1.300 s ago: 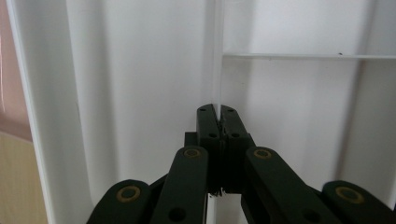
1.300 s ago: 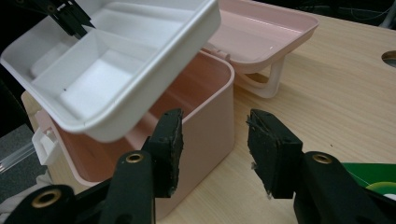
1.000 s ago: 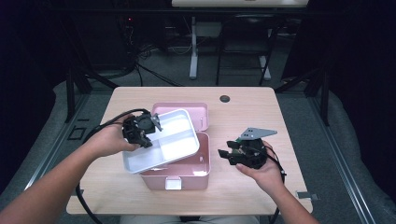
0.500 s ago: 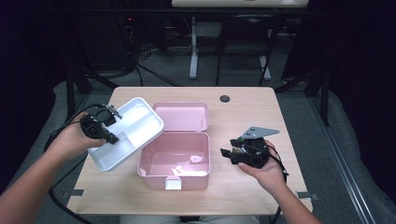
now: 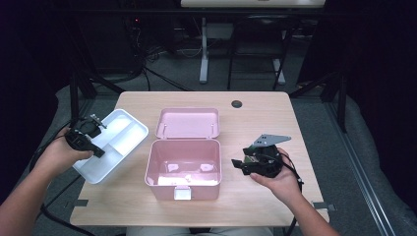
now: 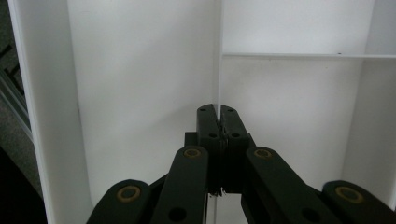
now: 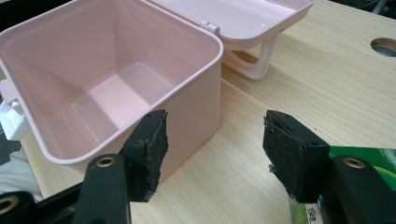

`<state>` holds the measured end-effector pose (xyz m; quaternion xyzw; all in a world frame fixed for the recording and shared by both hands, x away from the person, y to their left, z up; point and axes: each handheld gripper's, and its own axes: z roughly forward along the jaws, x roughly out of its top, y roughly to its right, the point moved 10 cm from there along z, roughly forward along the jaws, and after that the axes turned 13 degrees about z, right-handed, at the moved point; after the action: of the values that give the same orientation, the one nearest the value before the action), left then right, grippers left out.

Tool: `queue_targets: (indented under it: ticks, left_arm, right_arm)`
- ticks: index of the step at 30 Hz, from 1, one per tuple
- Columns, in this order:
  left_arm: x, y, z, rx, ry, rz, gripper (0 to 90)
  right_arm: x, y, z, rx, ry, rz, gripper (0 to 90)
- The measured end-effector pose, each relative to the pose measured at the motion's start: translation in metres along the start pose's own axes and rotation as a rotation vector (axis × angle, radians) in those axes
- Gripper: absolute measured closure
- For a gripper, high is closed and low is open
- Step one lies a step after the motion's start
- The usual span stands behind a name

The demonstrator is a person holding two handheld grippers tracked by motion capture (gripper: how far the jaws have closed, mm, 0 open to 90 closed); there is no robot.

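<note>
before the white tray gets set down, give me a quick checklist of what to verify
1. Left gripper shut on the white plastic divided tray at its inner divider wall: ok.
2. Tray out of the open pink plastic box, to its left: ok.
3. Tray fully over the light wooden table: not ok, its left end overhangs the edge.
4. Tray compartments empty: ok as far as the left gripper view reaches.
5. Right gripper apart from the box: ok, its jaws have just been opening with nothing between them, beside the box wall.
6. Box lid folded back flat: ok.
</note>
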<state>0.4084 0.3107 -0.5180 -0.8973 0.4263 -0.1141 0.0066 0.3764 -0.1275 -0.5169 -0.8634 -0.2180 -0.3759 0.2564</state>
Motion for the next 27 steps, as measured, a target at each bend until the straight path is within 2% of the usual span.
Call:
queue_targets:
  ticks: [6,15,21,27]
  left_arm:
    - [-0.010,-0.004,0.016,-0.006,-0.022,-0.029,89.6]
    - [-0.017,-0.004,0.050,-0.034,-0.034,-0.072,89.6]
    - [-0.018,-0.001,0.071,-0.028,-0.062,-0.074,89.5]
    - [-0.020,0.003,0.091,-0.054,-0.073,-0.084,89.6]
  right_arm:
    - [0.000,0.002,0.001,-0.009,-0.012,-0.003,37.3]
    - [0.000,0.003,0.001,-0.020,-0.033,-0.014,34.2]
    - [0.000,0.009,0.004,-0.037,-0.057,-0.019,32.5]
    - [-0.001,0.016,0.006,-0.053,-0.075,-0.014,31.2]
